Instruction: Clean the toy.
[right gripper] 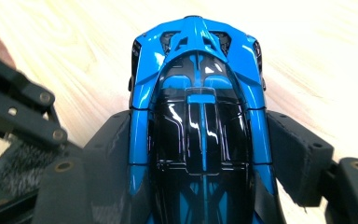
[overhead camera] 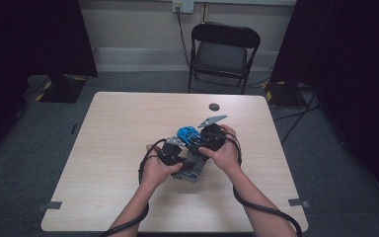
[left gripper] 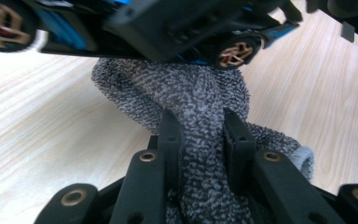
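A: Largest first. The table (overhead camera: pixel 128 123) is light wood, and both hands work near its middle, a little toward the person's edge. Wide bare wood lies all round the toy car (overhead camera: pixel 188 135): left, right and behind it toward the far edge. A small dark disc (overhead camera: pixel 213 106) sits well behind the car, near that far edge. A black folding chair (overhead camera: pixel 223 52) stands on the floor beyond it.

B: Grips?

A: The right gripper (overhead camera: pixel 203 139) has its jaws set fairly wide, clamped on the car's two flanks. The left gripper (overhead camera: pixel 173 157) has its jaws drawn in narrow, pinching a fold of grey speckled cloth (overhead camera: pixel 193 168) just below the car, toward the person.

B: What does each camera add?

A: The high view gives the table edges and the free room, but the car is a small blue patch between the hands. The right gripper view shows the car (right gripper: pixel 198 121) from above: blue body, glossy black roof, a black pad pressed on each side, and the other gripper's black links at left. The left gripper view shows the cloth (left gripper: pixel 200 140) bunched between the jaws, and above it the car's underside with a copper-spoked wheel (left gripper: pixel 235 52). Cloth and car look to be touching there.
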`<act>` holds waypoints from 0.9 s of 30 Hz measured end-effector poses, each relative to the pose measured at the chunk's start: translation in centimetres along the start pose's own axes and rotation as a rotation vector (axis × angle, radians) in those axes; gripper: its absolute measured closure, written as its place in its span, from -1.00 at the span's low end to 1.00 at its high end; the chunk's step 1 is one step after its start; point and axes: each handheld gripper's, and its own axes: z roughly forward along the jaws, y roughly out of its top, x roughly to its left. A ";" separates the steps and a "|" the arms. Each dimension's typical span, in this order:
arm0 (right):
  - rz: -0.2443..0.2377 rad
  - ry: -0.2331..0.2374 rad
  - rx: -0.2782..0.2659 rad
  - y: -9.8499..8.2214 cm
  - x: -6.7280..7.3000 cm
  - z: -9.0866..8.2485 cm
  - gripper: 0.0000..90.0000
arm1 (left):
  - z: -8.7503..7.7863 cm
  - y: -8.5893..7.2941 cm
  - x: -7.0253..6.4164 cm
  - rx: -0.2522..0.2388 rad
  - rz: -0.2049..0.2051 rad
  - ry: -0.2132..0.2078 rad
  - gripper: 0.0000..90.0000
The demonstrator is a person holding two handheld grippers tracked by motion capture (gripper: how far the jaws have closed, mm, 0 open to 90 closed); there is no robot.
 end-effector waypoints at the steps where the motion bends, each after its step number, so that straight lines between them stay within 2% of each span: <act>1: 0.002 0.000 -0.003 0.0 -0.1 0.0 -0.37 | 0.1 0.0 -0.1 -0.002 0.003 -0.011 0.63; 7: 0.005 -0.002 -0.006 0.2 -0.4 -0.3 -0.37 | 0.9 0.0 -1.2 0.024 0.045 -0.060 0.63; 12: 0.010 0.000 -0.010 0.2 -0.7 -0.5 -0.37 | 1.4 0.4 -2.9 0.064 0.106 -0.090 0.62; 14: 0.022 0.003 -0.017 0.2 -1.0 -0.7 -0.37 | 1.4 0.6 -3.3 0.064 0.121 -0.097 0.62; 20: 0.035 -0.009 -0.024 -0.2 -1.8 -1.4 -0.37 | 1.1 0.5 -2.9 0.075 0.119 -0.070 0.62; 24: 0.037 -0.012 -0.026 -0.5 -2.1 -2.1 -0.37 | 0.3 0.3 -2.1 0.059 0.098 -0.043 0.62; 25: 0.035 -0.015 -0.032 -0.7 -2.2 -2.3 -0.37 | -0.4 0.3 -1.3 0.051 0.079 -0.015 0.62; 27: 0.032 -0.012 -0.034 -0.8 -2.2 -2.5 -0.37 | -1.1 0.2 -0.3 0.045 0.068 0.026 0.62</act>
